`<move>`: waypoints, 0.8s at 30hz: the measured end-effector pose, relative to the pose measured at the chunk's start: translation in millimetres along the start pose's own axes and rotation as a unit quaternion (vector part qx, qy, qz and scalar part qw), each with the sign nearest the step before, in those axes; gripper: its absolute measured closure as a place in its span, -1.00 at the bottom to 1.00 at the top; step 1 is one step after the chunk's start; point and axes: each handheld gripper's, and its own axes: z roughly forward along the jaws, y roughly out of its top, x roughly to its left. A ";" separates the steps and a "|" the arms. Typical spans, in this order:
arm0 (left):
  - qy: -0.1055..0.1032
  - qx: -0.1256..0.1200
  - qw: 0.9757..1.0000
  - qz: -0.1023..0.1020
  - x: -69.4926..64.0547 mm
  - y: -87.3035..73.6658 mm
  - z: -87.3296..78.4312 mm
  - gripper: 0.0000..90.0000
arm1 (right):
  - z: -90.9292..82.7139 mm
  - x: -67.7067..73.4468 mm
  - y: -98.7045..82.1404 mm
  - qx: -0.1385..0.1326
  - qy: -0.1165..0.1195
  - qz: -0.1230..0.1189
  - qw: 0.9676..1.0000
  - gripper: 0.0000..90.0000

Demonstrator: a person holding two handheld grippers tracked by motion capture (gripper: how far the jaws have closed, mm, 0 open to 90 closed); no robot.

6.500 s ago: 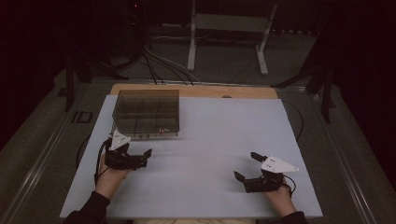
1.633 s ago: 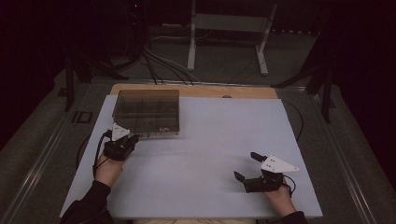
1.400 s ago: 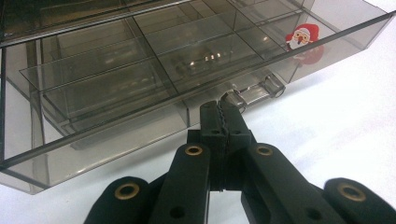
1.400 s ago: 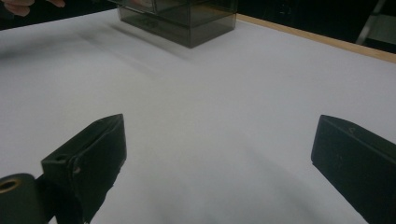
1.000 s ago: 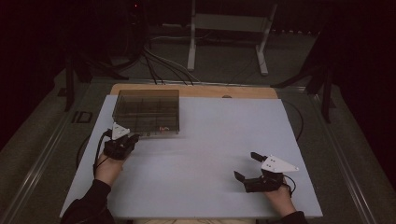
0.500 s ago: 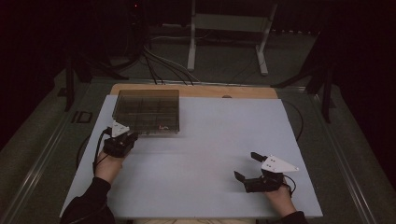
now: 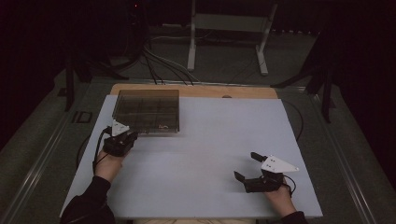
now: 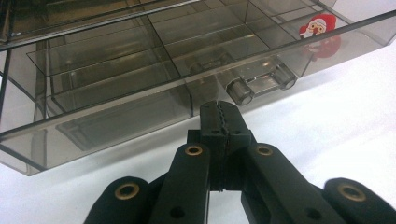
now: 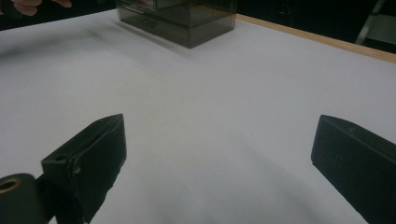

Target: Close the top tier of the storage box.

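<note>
Dark floor and cables surround the white-topped table point(image 7: 196, 154). Near its far left corner sits the smoky clear box point(image 7: 147, 111), divided into compartments, a Santa sticker point(image 8: 318, 25) on its front wall. Its front latch point(image 8: 259, 83) lies straight ahead of the left gripper point(image 8: 220, 116), just beyond the tips. That gripper's jaws are pressed together, holding nothing. Well apart, by the near right edge, the right gripper point(image 7: 248, 167) rests with jaws spread wide, empty.
</note>
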 end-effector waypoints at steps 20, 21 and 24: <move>0.000 0.004 1.000 -0.002 2.5 0.8 3.6 0.99 | 0.0 0.3 0.1 0.000 0.000 -0.001 1.000 -0.93; 0.000 0.005 1.000 -0.001 2.5 0.8 3.8 0.99 | -0.1 0.2 0.1 0.000 0.000 -0.001 1.000 -0.93; -0.001 0.004 1.000 0.000 3.0 1.2 4.2 0.99 | -0.1 0.2 0.1 0.000 0.000 -0.001 1.000 -0.93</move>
